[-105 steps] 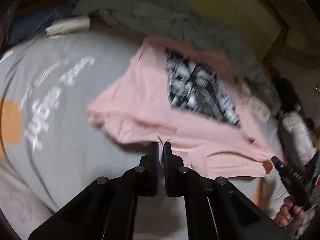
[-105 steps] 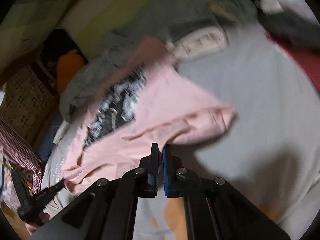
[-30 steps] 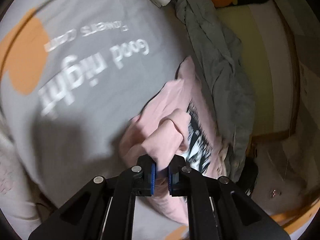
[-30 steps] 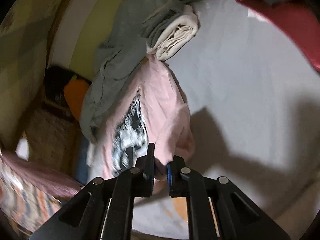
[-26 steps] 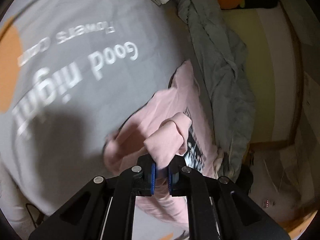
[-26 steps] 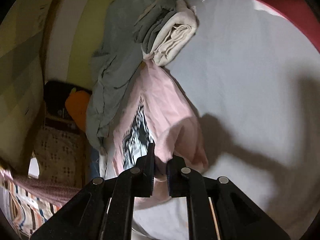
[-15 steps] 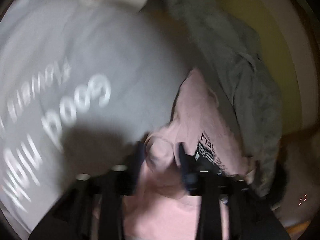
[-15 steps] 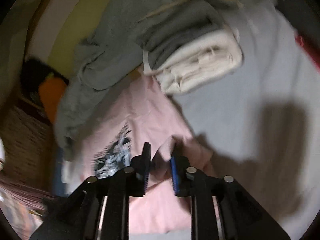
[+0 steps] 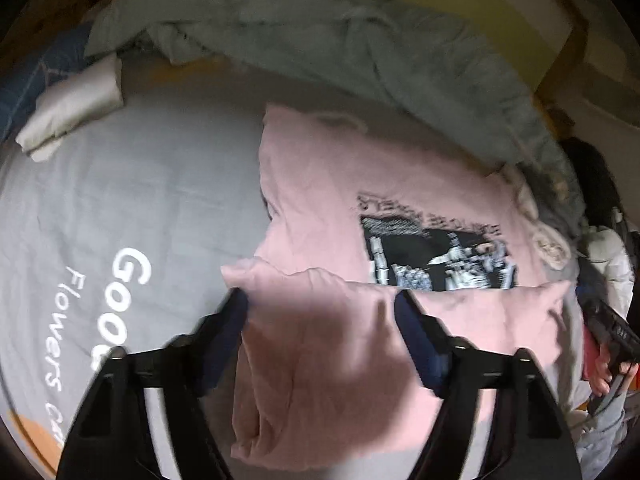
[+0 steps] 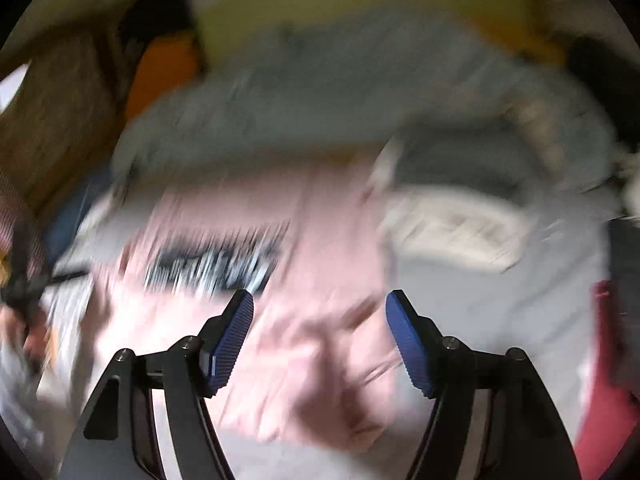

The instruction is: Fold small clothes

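The pink cotton T-shirt with a black-and-white printed panel (image 9: 320, 216) lies on the grey bed sheet with white lettering (image 9: 132, 208), its lower part already turned up over the body so that the folded edge runs just below the print. That first fold looks done, as far as the pictures tell.

The left gripper (image 9: 322, 336) hangs over the folded flap with its fingers apart; they are drawing closer together at this moment, with pink cloth below and between them, yet the pads do not press on it. The right gripper (image 10: 320, 336), seen through heavy blur, has its fingers wide and opening further above a rumpled pink corner, again with nothing pinched.

Left to do, by my reading: the shirt is still broad side to side and the sleeve ends stick out, so at least one more fold across and some smoothing seem needed.

A crumpled grey-green garment (image 9: 360, 40) lies heaped along the far edge, touching the shirt's collar end, apparently not yet folded. A folded cream cloth (image 9: 76, 104) rests apart on the sheet.
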Available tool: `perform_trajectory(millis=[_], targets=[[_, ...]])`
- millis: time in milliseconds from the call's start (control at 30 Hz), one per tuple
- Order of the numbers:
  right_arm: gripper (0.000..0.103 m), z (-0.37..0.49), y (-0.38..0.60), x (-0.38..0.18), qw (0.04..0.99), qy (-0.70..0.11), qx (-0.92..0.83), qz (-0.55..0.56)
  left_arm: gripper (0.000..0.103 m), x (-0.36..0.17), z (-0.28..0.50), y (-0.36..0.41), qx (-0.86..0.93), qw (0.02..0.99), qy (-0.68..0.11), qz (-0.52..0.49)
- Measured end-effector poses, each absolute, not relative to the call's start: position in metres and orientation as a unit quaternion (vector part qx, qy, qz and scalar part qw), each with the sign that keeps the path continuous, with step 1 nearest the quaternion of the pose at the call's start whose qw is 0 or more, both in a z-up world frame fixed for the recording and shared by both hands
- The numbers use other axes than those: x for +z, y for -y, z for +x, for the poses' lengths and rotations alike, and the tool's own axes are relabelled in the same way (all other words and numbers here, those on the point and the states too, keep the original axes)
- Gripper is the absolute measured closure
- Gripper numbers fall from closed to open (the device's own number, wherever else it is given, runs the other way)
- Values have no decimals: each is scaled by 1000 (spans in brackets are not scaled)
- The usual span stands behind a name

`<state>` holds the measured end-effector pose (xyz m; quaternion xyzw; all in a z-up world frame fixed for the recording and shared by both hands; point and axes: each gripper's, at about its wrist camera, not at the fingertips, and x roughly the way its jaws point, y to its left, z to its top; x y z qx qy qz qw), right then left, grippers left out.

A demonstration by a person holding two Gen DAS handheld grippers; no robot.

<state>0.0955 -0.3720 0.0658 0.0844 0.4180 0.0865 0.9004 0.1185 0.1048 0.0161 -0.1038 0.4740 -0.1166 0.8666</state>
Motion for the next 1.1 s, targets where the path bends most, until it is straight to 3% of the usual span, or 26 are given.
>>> perform_trajectory(millis=[67, 133, 233, 400, 500, 567, 667, 767, 867, 967, 1100], targets=[[50, 108, 367, 45, 887, -444, 95, 85, 87, 7, 126, -105, -113, 860, -486, -110], [94, 121, 367, 29, 879, -464, 72, 79, 92, 1, 133, -105, -113, 860, -483, -123], [97, 132, 374, 22, 886, -452, 59, 89, 92, 3, 141, -106, -98, 874, -459, -127], [98, 145, 378, 32, 907, -411, 46, 84, 91, -12, 163, -102, -86, 876, -457, -128], [97, 156, 379, 19, 899, -429, 30, 85, 84, -24, 168, -97, -82, 879, -460, -98], [91, 157, 382, 12, 895, -437, 18, 90, 79, -22, 164, -90, -84, 890, -443, -69], [74, 148, 388, 18, 899, -426, -4, 103, 47, -12, 151, -81, -36, 914, -403, 1], [71, 122, 389, 38, 915, -390, -24, 99, 45, 4, 126, -74, -32, 932, -357, 48], [53, 97, 381, 52, 920, -380, 7, 97, 38, 14, 98, -66, -60, 935, -344, 60], [52, 78, 370, 46, 906, -411, 33, 99, 31, 13, 77, -69, -76, 928, -364, 29], [52, 59, 343, 23, 889, -457, 17, 35, 31, -10, 60, -66, -71, 910, -409, 21]])
